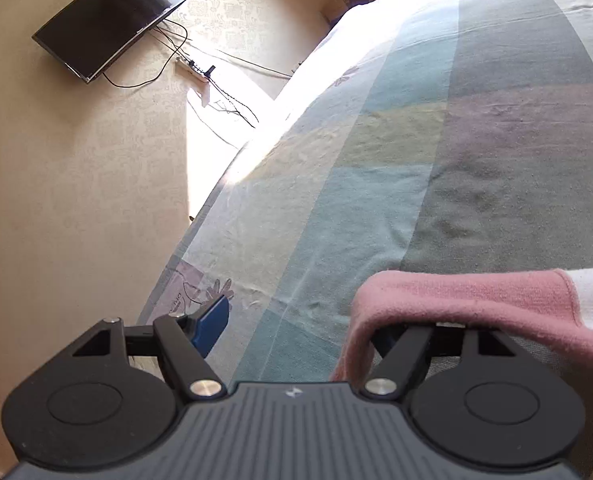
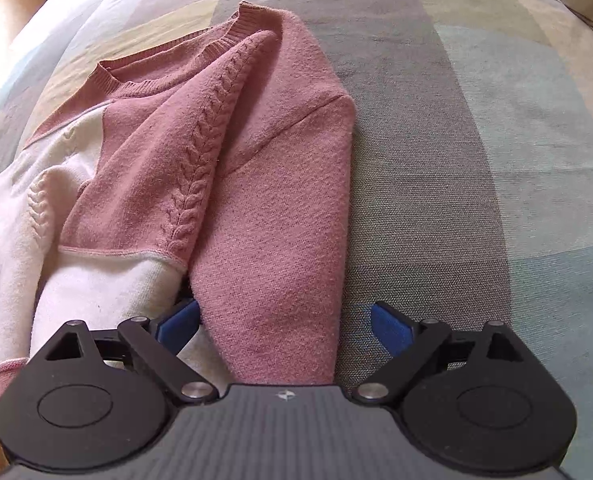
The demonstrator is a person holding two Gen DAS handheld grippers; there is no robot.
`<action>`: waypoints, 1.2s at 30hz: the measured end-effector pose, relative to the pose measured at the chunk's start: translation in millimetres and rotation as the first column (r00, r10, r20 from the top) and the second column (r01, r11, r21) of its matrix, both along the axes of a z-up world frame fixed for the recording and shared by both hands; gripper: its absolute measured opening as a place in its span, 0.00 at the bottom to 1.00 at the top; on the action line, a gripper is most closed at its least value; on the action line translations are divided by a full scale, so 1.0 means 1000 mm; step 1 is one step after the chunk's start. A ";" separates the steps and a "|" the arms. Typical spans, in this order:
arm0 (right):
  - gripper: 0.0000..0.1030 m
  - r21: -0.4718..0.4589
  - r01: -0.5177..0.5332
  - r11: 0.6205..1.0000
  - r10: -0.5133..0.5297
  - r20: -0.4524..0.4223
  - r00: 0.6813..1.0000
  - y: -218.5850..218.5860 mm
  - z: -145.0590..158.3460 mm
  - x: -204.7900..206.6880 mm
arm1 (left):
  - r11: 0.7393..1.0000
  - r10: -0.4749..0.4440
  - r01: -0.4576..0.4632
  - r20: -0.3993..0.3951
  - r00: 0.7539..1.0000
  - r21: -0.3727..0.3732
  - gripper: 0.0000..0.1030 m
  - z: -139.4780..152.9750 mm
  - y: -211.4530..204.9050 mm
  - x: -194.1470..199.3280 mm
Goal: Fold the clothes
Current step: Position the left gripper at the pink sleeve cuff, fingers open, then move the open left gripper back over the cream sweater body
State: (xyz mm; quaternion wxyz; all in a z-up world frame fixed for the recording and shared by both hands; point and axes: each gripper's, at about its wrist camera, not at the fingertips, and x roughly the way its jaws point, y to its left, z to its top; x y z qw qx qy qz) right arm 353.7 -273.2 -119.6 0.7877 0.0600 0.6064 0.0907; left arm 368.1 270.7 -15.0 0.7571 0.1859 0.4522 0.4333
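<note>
A pink and cream knitted sweater [image 2: 200, 152] lies on a bed covered by a bedspread [image 2: 436, 160] woven in broad blocks of teal, grey, mauve and pale yellow, its cloth coarse and slightly wrinkled. The sweater is soft and fuzzy, with a ribbed round neckline and a raised cable braid running down the pink panel; cream sections join the pink along stitched seams, and one pink sleeve is folded down its side. The right gripper [image 2: 284, 326] hangs over the lower part of that sleeve with its jaws spread wide, one blue pad at the sleeve's inner edge, the other over bare bedspread, neither pressing. In the left wrist view the left gripper [image 1: 320, 322] stands wide apart too; a fold of the pink knit [image 1: 456, 300] drapes over its right finger and hides that pad, while the blue pad [image 1: 212, 324] on the other side is free, nothing clamped between them. Beyond the bed, a flat dark television [image 1: 108, 20] hangs on a pale patterned wall [image 1: 76, 180] with thin black cables trailing to a white power strip [image 1: 194, 70].
</note>
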 end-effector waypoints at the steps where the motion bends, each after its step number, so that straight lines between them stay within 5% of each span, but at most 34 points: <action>1: 0.93 -0.001 0.000 1.000 0.000 -0.001 1.000 0.001 -0.001 0.001 | 1.000 -0.002 0.002 0.007 1.000 0.007 0.72 0.003 0.002 0.003; 11: 0.93 0.000 -0.016 1.000 0.016 -0.001 1.000 0.010 0.000 -0.001 | 0.980 0.170 -0.179 -0.111 0.979 -0.082 0.72 -0.037 0.042 -0.036; 18: 0.93 -0.011 0.022 1.000 -0.022 -0.023 0.999 0.004 -0.006 0.000 | 0.969 0.027 -0.046 -0.078 0.997 -0.242 0.72 -0.035 0.005 -0.030; 27: 0.96 -0.022 -0.014 1.000 0.013 -0.054 0.998 0.022 -0.017 -0.002 | 0.842 -0.220 0.184 -0.013 0.975 -0.507 0.72 -0.056 -0.085 0.007; 33: 1.00 -0.046 -0.045 0.998 0.044 -0.028 0.999 0.025 -0.026 -0.009 | 0.771 -0.361 0.296 -0.005 0.932 -0.564 0.75 -0.073 -0.127 0.014; 36: 1.00 -0.069 -0.068 0.995 0.067 -0.010 0.998 0.029 -0.028 -0.012 | 0.766 -0.318 0.254 -0.006 0.948 -0.591 0.92 -0.078 -0.115 0.015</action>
